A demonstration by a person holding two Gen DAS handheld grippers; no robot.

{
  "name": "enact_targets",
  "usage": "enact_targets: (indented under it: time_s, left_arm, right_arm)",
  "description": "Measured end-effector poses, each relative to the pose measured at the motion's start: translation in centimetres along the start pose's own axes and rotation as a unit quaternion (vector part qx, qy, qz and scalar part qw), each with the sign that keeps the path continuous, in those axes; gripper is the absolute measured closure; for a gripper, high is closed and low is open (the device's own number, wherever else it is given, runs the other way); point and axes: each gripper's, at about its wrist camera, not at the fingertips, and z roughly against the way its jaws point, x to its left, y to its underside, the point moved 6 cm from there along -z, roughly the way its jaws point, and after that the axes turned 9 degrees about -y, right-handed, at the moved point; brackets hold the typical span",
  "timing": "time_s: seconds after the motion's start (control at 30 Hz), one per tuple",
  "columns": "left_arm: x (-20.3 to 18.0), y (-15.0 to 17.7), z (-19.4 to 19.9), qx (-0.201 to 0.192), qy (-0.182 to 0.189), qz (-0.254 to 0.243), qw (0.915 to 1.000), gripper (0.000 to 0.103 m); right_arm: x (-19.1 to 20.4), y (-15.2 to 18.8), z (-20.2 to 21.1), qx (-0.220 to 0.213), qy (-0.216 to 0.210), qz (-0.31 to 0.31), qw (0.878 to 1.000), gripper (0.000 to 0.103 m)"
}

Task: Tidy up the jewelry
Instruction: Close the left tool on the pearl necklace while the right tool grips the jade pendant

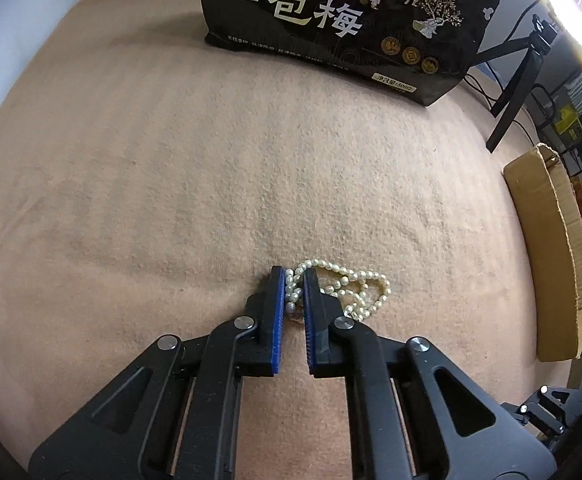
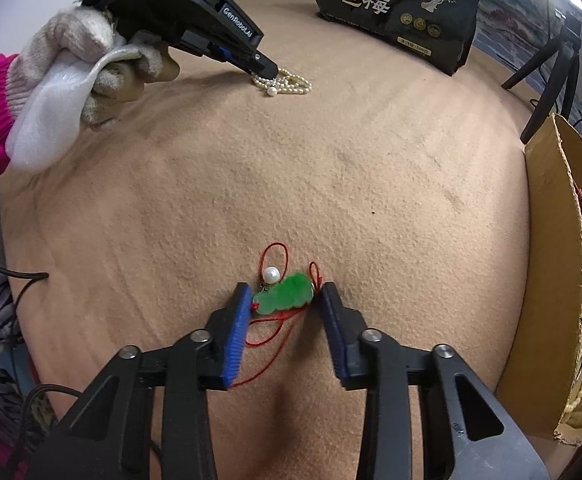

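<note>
A bunched pearl necklace [image 1: 351,286] lies on the tan cloth; my left gripper [image 1: 294,278] has its jaws nearly closed around the necklace's left strands. The right wrist view shows this gripper [image 2: 269,70] pressing down on the pearls [image 2: 291,85] at the far side. My right gripper [image 2: 285,292] is open, its fingers on either side of a green jade pendant [image 2: 287,294] on a red cord [image 2: 275,250], with a single white pearl [image 2: 270,274] just beyond it. The pendant lies on the cloth between the pads.
A black snack bag [image 1: 351,20] stands at the far edge of the cloth. An open cardboard box [image 2: 563,280] sits at the right, holding a bead string [image 2: 579,384]. A black tripod [image 1: 519,80] stands behind it. A gloved hand [image 2: 91,68] holds the left gripper.
</note>
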Motion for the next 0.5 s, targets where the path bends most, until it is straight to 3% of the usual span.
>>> enact_targets:
  time_s: [0.17,0.5]
  left_arm:
    - [0.3,0.0,0.4,-0.005,-0.005,0.005,1.0000,0.098]
    - [2.0,0.0,2.0,-0.021,-0.005,0.018,0.9996,0.098]
  right_arm:
    - [-0.6,0.1,0.1,-0.001,-0.006,-0.006,1.000,0.091]
    - [-0.7,0.3,1.3,-0.009,-0.025,-0.006,1.000,0.097]
